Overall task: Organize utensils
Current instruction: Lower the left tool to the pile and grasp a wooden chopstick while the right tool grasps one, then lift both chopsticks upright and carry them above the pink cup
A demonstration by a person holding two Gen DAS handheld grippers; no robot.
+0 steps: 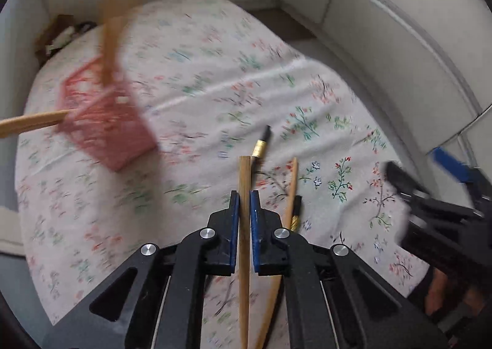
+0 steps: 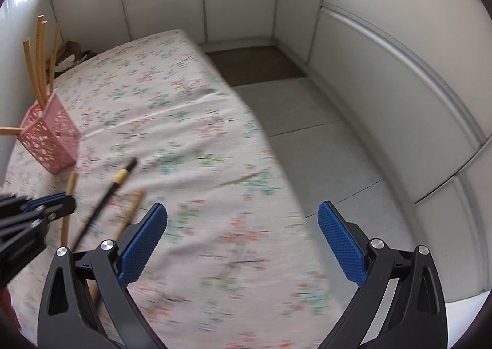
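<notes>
My left gripper [image 1: 245,195] is shut on a light wooden chopstick [image 1: 245,176] that sticks out past its blue pads, above the floral cloth. Just right of it on the cloth lie another wooden chopstick [image 1: 290,195] and a black chopstick with a gold band [image 1: 261,143]. A pink mesh basket [image 1: 104,121] stands at the left with several wooden chopsticks [image 2: 40,57] upright in it. My right gripper [image 2: 243,220] stands open over the cloth with nothing between its pads, to the right of the black chopstick [image 2: 107,192]. The left gripper [image 2: 61,203] shows at the left edge of the right wrist view.
The floral tablecloth [image 1: 215,87] covers the table, whose right edge [image 2: 270,146] drops to a grey tiled floor [image 2: 323,140]. White cabinet panels [image 2: 384,72] enclose the back and right. Brown clutter [image 1: 61,32] sits behind the basket at the far left corner.
</notes>
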